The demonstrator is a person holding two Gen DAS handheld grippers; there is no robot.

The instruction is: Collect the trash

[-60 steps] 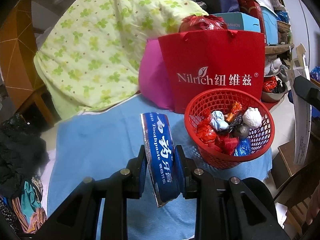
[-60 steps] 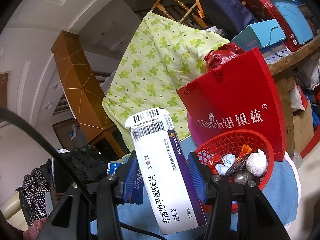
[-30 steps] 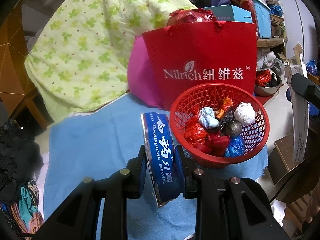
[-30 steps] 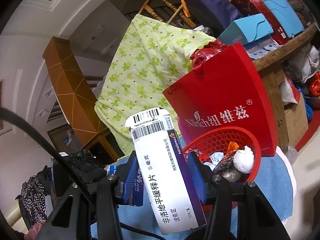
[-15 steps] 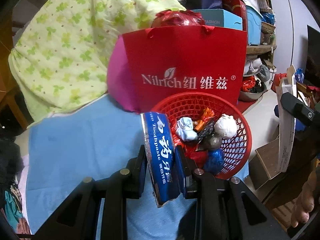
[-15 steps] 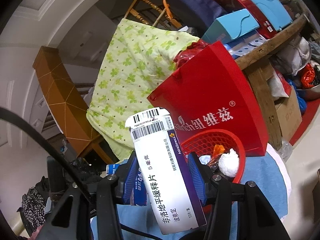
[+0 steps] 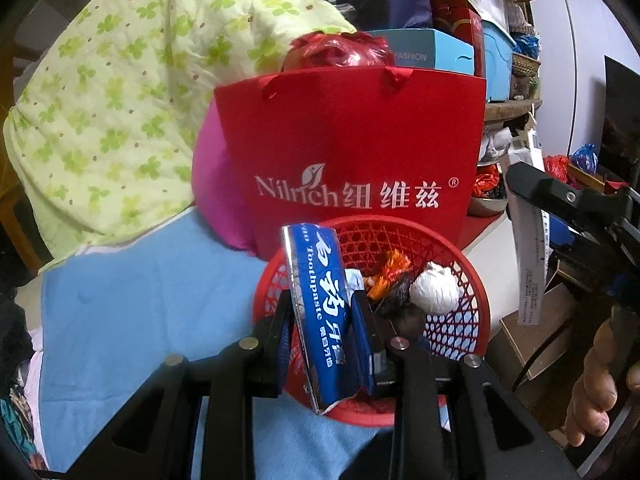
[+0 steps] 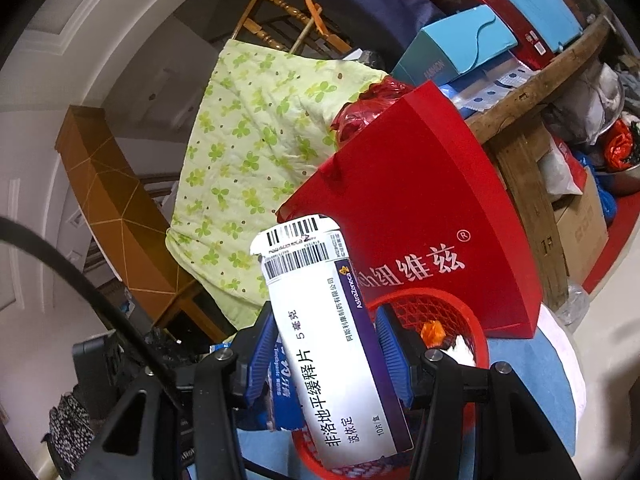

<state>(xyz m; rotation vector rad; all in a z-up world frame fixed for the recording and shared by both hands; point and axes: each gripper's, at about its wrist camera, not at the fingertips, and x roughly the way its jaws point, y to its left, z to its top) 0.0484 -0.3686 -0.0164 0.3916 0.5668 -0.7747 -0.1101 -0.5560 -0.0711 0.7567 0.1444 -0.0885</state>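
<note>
left claw (image 7: 322, 322) pinching toothpaste box (image 7: 320, 312) over red basket (image 7: 472, 280) | right claw (image 8: 326, 346) pinching medicine box (image 8: 336, 344)

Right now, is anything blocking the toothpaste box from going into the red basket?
Nothing visible does. The left gripper holds the toothpaste box at the open red basket, which holds only wrappers. The red bag stands behind it.

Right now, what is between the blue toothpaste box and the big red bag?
The red basket with wrappers, seen in the left wrist view between the toothpaste box and red bag.
</note>
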